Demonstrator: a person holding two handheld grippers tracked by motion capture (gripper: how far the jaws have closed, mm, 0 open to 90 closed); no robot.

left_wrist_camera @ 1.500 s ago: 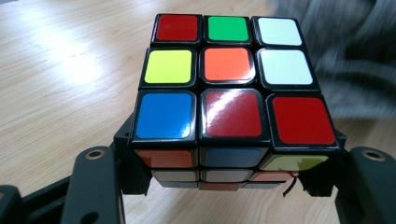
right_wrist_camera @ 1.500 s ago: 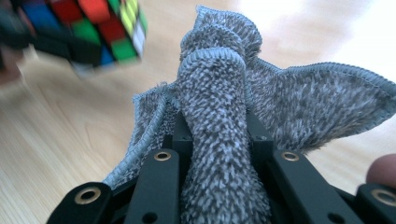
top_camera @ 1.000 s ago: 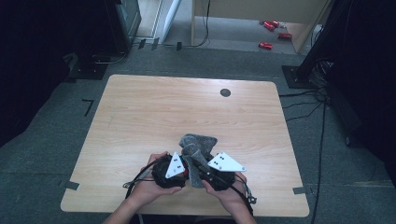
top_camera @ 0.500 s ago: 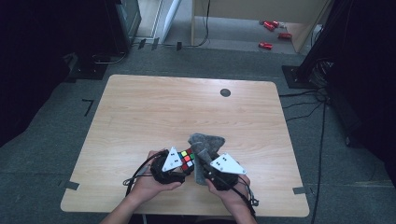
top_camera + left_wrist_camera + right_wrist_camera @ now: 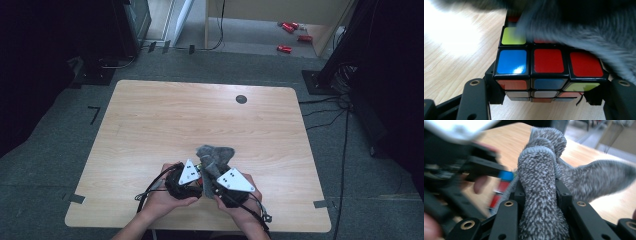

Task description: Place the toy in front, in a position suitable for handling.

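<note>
A Rubik's cube with blue and red squares on top sits between the jaws of my left gripper, which is shut on its sides just above the table. A grey fuzzy cloth is bunched between the jaws of my right gripper, which is shut on it. The cloth drapes over the far and right part of the cube. In the high view both grippers, left and right, meet near the table's front edge, with the cloth rising between them. The cube shows blurred to the left in the right gripper view.
The wooden table has a round black grommet near its far edge. Tape marks sit at the front corners. Cables trail from both grippers over the front edge. Red objects lie on the floor beyond the table.
The cloth has shifted a little over the cube, which half a second ago showed its colours in the high view. Both hands stay nearly in place.
</note>
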